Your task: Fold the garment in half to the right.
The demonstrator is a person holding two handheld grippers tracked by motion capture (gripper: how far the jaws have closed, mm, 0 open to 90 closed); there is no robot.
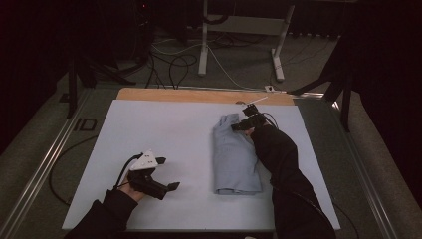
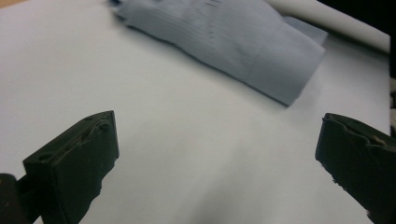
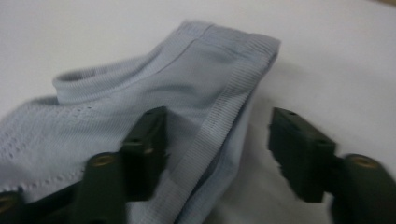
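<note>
Folded light-blue garment (image 1: 235,157) lying on the white sheet (image 1: 164,129) covering the table, right of centre, long axis running away from the person, folded end nearest.

Right gripper (image 1: 242,124) at the garment's far end, over its right edge. Jaws apart — in the right gripper view (image 3: 217,149) one jaw sits on the fabric, the other beyond the ribbed hem (image 3: 219,126) over bare sheet, hem edge between them. Not closed on the cloth; contact of the outer jaw with the sheet cannot be told.

Left gripper (image 1: 169,188) near the front-left of the sheet, well apart from the garment, grey plate (image 1: 148,161) on top. Jaws wide open, nothing between them — left gripper view (image 2: 215,158) shows bare sheet in the gap, garment (image 2: 224,42) farther off.

Dark sleeves on both forearms. Wooden table edge (image 1: 199,95) visible past the sheet.
</note>
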